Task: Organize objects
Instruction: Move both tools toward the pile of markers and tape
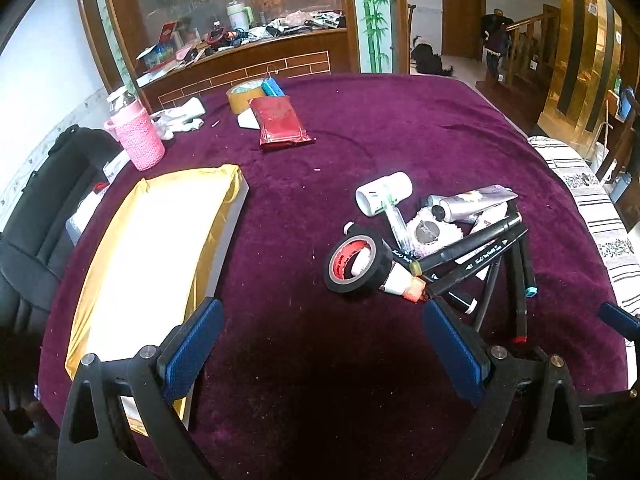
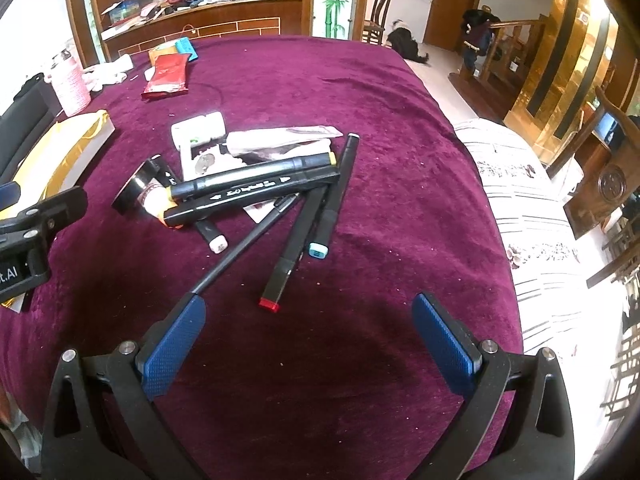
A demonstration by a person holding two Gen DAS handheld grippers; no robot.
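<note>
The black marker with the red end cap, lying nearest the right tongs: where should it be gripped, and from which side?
Probably grip the black marker with the red end cap mid-barrel, from above, jaws across its width: its cap end lies free on the purple cloth.

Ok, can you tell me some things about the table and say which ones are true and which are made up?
1. Both grippers are open and hold nothing. True: the left gripper and the right gripper each have their jaws spread over bare purple cloth.
2. The black tape roll lies in the yellow-lined box. False: it sits on the cloth at the edge of the marker pile; the yellow-lined box shows nothing inside.
3. One marker has a red end cap. True: the red-capped marker lies closest to the right gripper.
4. The pink cup is tipped over. False: it stands upright near the table's far left edge.
</note>
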